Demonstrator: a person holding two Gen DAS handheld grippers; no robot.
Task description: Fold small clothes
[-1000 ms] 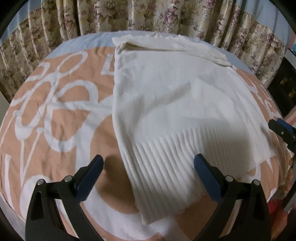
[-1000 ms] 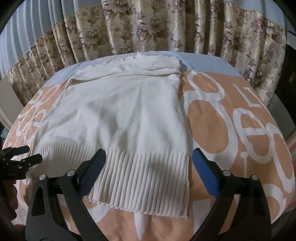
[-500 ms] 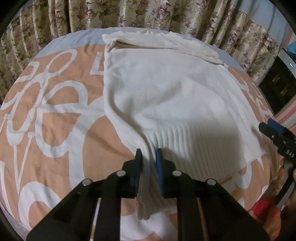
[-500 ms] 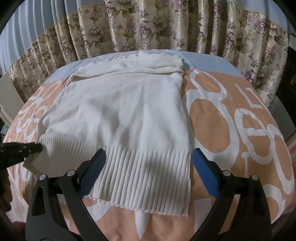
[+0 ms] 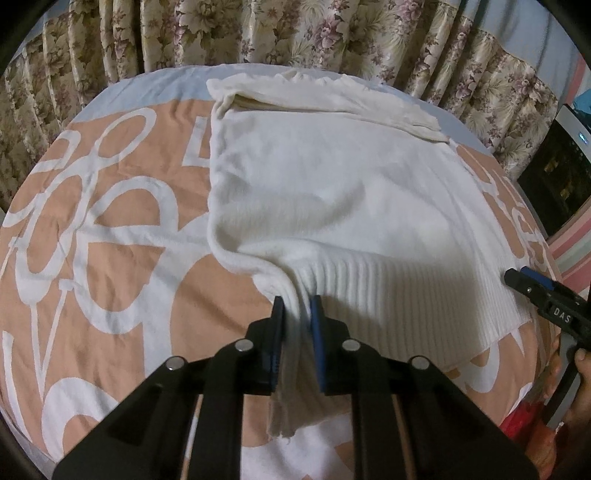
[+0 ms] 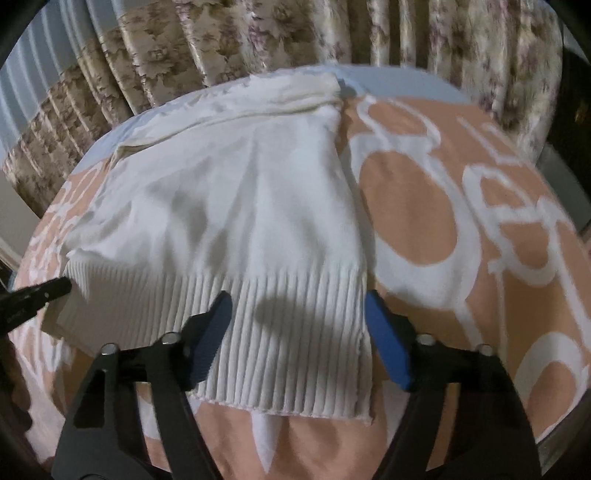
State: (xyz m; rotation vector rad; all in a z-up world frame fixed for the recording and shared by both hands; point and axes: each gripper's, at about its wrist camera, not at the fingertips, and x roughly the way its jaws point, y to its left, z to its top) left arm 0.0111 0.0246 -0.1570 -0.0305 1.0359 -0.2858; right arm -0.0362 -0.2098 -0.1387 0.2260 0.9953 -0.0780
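A cream knit sweater (image 5: 332,192) lies flat on the orange-and-white bedspread (image 5: 92,240), ribbed hem toward me, sleeves folded across the far end. My left gripper (image 5: 297,314) is shut on the hem's left corner, bunching the knit into a raised fold. In the right wrist view the sweater (image 6: 240,206) fills the middle. My right gripper (image 6: 299,310) is open, its jaws astride the hem's right corner, low over the ribbing. The left gripper (image 6: 44,291) shows at that view's left edge; the right gripper (image 5: 535,291) shows at the left wrist view's right edge.
Flowered curtains (image 5: 295,33) hang close behind the bed. A dark cabinet or screen (image 5: 554,177) stands to the right of the bed. The bedspread (image 6: 461,240) lies bare on either side of the sweater.
My left gripper closed on the hem's left corner and pulled it up into a fold. My right gripper moved forward and down over the right corner, its jaws narrowing but still open.
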